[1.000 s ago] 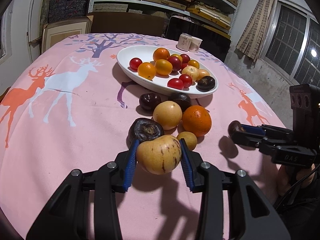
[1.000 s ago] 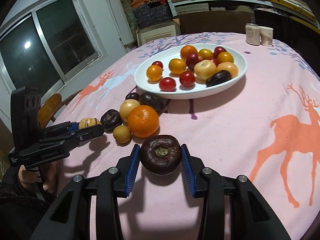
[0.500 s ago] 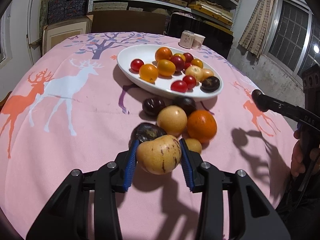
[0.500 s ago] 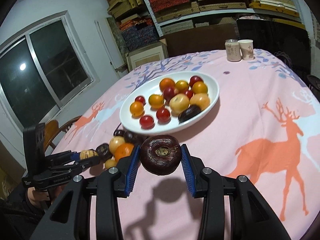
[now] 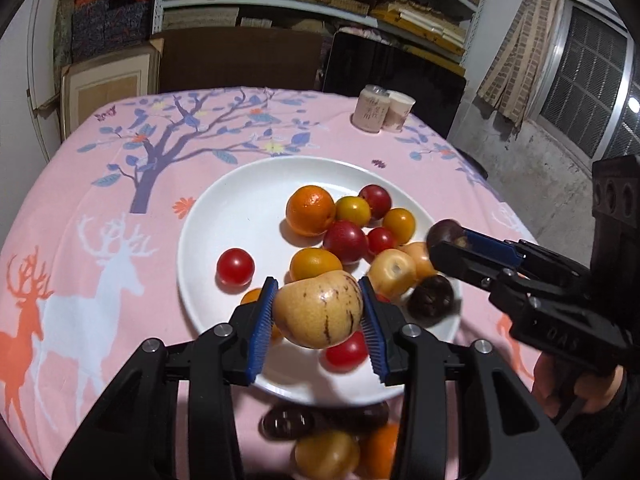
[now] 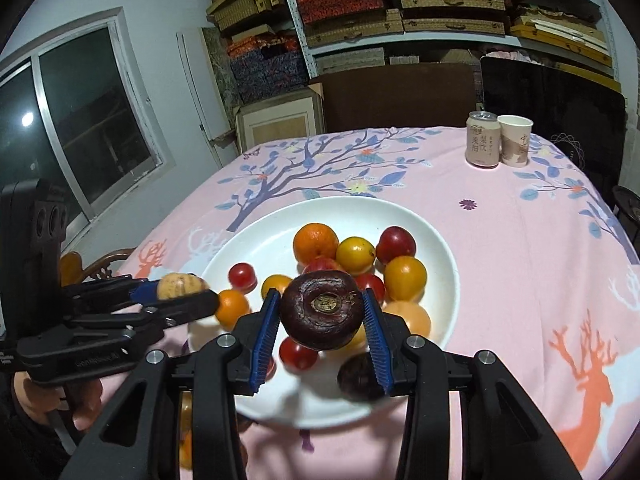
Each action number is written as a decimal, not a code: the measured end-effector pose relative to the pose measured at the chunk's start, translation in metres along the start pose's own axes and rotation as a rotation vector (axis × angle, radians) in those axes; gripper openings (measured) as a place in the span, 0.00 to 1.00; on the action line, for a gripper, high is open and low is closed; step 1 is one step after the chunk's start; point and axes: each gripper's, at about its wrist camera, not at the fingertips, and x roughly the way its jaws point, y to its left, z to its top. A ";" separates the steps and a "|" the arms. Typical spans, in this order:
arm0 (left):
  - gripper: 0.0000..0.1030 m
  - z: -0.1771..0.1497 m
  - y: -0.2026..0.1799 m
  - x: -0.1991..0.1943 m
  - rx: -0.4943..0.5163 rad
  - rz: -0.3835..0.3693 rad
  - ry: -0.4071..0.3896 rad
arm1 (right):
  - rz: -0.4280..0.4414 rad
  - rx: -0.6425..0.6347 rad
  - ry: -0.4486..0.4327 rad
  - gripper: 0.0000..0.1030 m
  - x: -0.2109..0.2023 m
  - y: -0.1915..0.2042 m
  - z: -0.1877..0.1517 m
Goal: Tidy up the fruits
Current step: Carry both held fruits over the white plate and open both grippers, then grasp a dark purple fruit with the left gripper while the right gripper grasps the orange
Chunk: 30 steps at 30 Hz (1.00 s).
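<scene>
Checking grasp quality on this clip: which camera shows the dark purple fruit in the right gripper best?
The right wrist view: the dark purple fruit fills the centre, stem scar facing the camera, pinched in the right gripper. The left wrist view shows only a sliver of it at that gripper's tip.

Plate at bench centre, fruit heaped in its 3 o'clock half. Can and cup at 1 o'clock behind plate, side by side, cup to the right. Loose fruit on bench at 6 o'clock, just before plate rim. Shelves behind bench at 12 o'clock.
</scene>
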 end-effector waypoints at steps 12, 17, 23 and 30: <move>0.71 -0.047 0.009 -0.056 0.062 0.045 -0.047 | 0.028 -0.024 -0.038 0.60 -0.045 0.009 -0.030; 0.71 -0.106 0.009 -0.071 0.132 0.101 0.012 | 0.046 -0.014 -0.032 0.62 -0.070 0.016 -0.066; 0.71 -0.134 0.013 -0.059 0.141 0.140 0.065 | 0.052 0.007 0.017 0.62 -0.075 0.023 -0.097; 0.54 -0.120 0.026 -0.036 0.067 0.094 0.111 | 0.016 -0.059 0.078 0.62 -0.062 0.044 -0.112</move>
